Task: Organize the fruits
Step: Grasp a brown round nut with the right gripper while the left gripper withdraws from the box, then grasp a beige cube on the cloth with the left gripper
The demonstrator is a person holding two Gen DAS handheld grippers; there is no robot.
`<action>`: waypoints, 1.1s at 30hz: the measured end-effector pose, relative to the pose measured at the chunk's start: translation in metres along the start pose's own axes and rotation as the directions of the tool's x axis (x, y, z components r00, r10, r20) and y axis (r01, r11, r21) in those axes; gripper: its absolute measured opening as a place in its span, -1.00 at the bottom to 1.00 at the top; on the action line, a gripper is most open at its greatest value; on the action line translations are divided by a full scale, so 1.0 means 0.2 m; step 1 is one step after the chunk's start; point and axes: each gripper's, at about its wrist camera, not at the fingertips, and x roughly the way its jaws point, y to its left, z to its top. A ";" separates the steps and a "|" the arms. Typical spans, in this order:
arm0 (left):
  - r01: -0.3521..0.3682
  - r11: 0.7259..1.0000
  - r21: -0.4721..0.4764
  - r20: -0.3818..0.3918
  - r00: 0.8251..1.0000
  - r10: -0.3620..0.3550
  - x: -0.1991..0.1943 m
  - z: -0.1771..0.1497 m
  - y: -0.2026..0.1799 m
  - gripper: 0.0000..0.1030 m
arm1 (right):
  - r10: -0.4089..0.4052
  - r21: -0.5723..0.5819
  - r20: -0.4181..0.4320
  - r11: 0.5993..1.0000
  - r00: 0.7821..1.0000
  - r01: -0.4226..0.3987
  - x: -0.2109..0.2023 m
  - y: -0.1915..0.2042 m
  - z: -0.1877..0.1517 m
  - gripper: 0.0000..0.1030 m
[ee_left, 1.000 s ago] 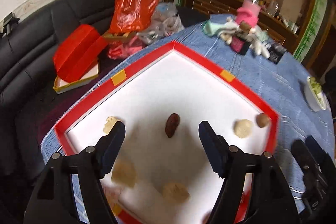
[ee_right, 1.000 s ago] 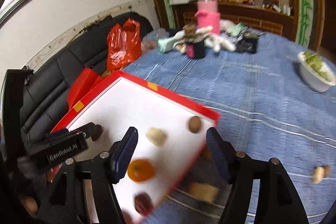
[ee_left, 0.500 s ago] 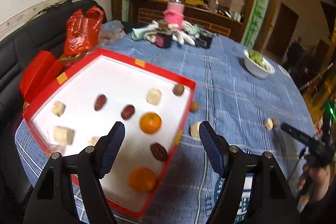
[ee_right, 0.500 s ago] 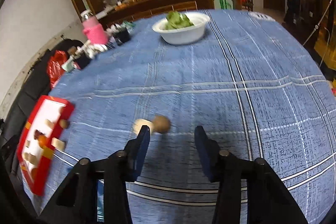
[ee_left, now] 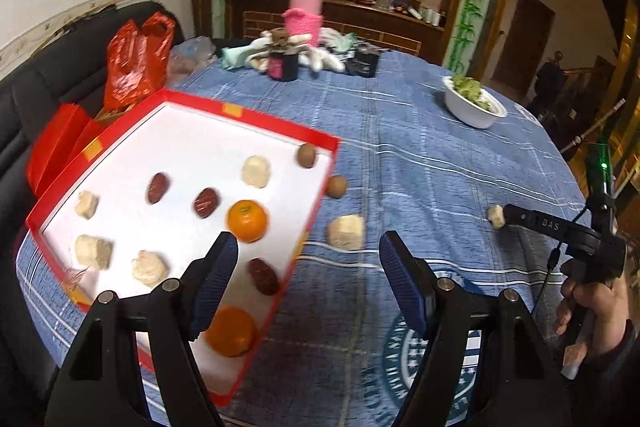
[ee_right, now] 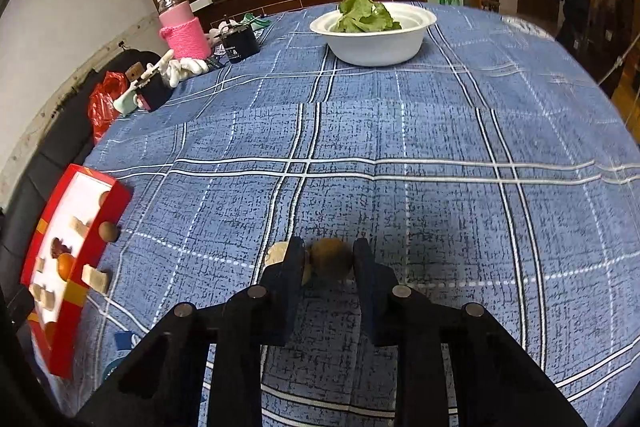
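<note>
Round table under a blue checked tablecloth, seen from both wrist cameras. Red-rimmed white tray at the table's left edge, holding oranges, dark red dates, pale peeled chunks and one small brown round fruit. White bowl of greens at the far side. Left gripper, jaws wide apart and holding nothing, hangs over the tray's near right rim; a pale chunk and a brown fruit lie on the cloth just outside that rim. Right gripper, well apart from the tray, has its jaws drawn together on a small brown round fruit, probably a longan, both pads touching its sides. A second pale chunk sits just left of the left finger, touching or nearly touching it; the view cannot settle which.

Step in hand, as judged: lifting the gripped fruit for transfer to the tray. Good practice would be a straight upward lift so the neighbouring chunk is not dragged, light pressure since a round, smooth fruit may squirt from flat pads, and release low over a bare patch of tray so it does not roll
</note>
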 end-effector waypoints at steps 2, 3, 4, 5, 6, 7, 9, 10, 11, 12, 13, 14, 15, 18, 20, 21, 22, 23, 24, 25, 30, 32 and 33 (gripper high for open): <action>0.009 1.000 0.023 -0.008 1.000 -0.009 0.01 0.01 -0.06 0.42 | 0.055 0.049 -0.015 0.997 0.998 -0.054 0.01 -0.06 0.00 -0.49; 0.014 0.999 0.032 -0.013 1.000 -0.014 0.02 0.01 -0.09 0.42 | 0.064 0.058 -0.017 0.996 0.998 -0.063 0.01 -0.08 0.01 -0.50; 0.017 0.999 0.038 -0.014 1.000 -0.016 0.03 0.01 -0.11 0.42 | 0.066 0.056 -0.016 0.996 0.998 -0.065 0.02 -0.08 0.01 -0.49; 0.019 0.999 0.048 -0.015 1.000 -0.019 0.03 0.01 -0.14 0.42 | 0.062 0.046 -0.015 0.997 0.998 -0.062 0.02 -0.07 0.02 -0.46; 0.020 0.998 0.056 -0.016 1.000 -0.019 0.04 0.02 -0.16 0.42 | 0.055 0.025 -0.014 0.998 0.998 -0.055 0.02 -0.05 0.02 -0.44; 0.023 0.997 0.068 -0.016 1.000 -0.022 0.04 0.02 -0.19 0.42 | 0.053 0.011 -0.015 0.999 0.999 -0.052 0.02 -0.04 0.02 -0.46; 0.028 0.996 0.090 -0.017 1.000 -0.026 0.05 0.03 -0.25 0.42 | 0.073 0.012 -0.022 0.997 0.997 -0.072 0.03 -0.04 0.03 -0.54; 0.033 0.994 0.105 -0.019 0.999 -0.031 0.05 0.04 -0.28 0.42 | 0.083 0.025 -0.021 0.996 0.996 -0.083 0.02 -0.06 0.03 -0.56; 0.039 0.992 0.120 -0.020 0.999 -0.037 0.06 0.04 -0.31 0.42 | 0.087 0.037 -0.018 0.996 0.996 -0.086 0.02 -0.08 0.03 -0.55; 0.042 0.990 0.133 -0.018 0.999 -0.040 0.07 0.05 -0.35 0.42 | 0.098 0.056 -0.006 0.994 0.995 -0.098 0.00 -0.10 0.02 -0.55; 0.045 0.988 0.147 -0.017 0.999 -0.043 0.08 0.06 -0.39 0.42 | 0.113 0.078 0.008 0.991 0.994 -0.113 -0.01 -0.13 0.02 -0.55; 0.061 0.985 0.162 -0.021 0.998 -0.058 0.10 0.06 -0.44 0.42 | 0.125 0.097 0.023 0.987 0.992 -0.127 -0.03 -0.16 0.02 -0.55; 0.071 0.982 0.173 -0.029 0.997 -0.067 0.12 0.07 -0.47 0.42 | 0.139 0.116 0.046 0.983 0.989 -0.143 -0.06 -0.19 0.02 -0.55; 0.096 0.970 0.224 -0.054 0.995 -0.086 0.21 0.08 -0.63 0.42 | 0.166 0.150 0.113 0.972 0.980 -0.182 -0.15 -0.25 0.04 -0.55; 0.105 0.961 0.255 -0.081 0.993 -0.087 0.30 0.08 -0.74 0.42 | 0.182 0.175 0.137 0.963 0.974 -0.205 -0.16 -0.29 0.04 -0.55; 0.105 0.958 0.267 -0.086 0.993 -0.085 0.34 0.08 -0.79 0.41 | 0.189 0.187 0.146 0.959 0.971 -0.215 -0.17 -0.31 0.05 -0.55; 0.109 0.953 0.282 -0.092 0.992 -0.086 0.38 0.08 -0.84 0.41 | 0.192 0.200 0.156 0.954 0.969 -0.222 -0.17 -0.33 0.05 -0.55; 0.108 0.950 0.293 -0.099 0.992 -0.082 0.41 0.08 -0.88 0.41 | 0.195 0.210 0.167 0.951 0.966 -0.228 -0.18 -0.35 0.05 -0.55; 0.112 0.947 0.301 -0.111 0.991 -0.082 0.45 0.07 -0.92 0.41 | 0.196 0.222 0.182 0.947 0.964 -0.234 -0.20 -0.38 0.06 -0.55; 0.123 0.944 0.305 -0.128 0.988 -0.088 0.49 0.07 -0.95 0.41 | 0.195 0.230 0.191 0.944 0.962 -0.238 -0.21 -0.40 0.06 -0.55; 0.131 0.945 0.300 -0.151 0.985 -0.089 0.60 0.07 -1.04 0.37 | 0.207 0.256 0.212 0.931 0.955 -0.259 -0.23 -0.44 0.07 -0.55; 0.123 0.942 0.313 -0.155 0.985 -0.077 0.63 0.06 -1.05 -0.18 | 0.213 0.248 0.214 0.932 0.953 -0.264 -0.24 -0.43 0.07 -0.55; 0.136 0.942 0.308 -0.154 0.984 -0.092 0.63 0.06 -1.05 -0.40 | 0.213 0.243 0.215 0.934 0.953 -0.263 -0.24 -0.43 0.07 -0.55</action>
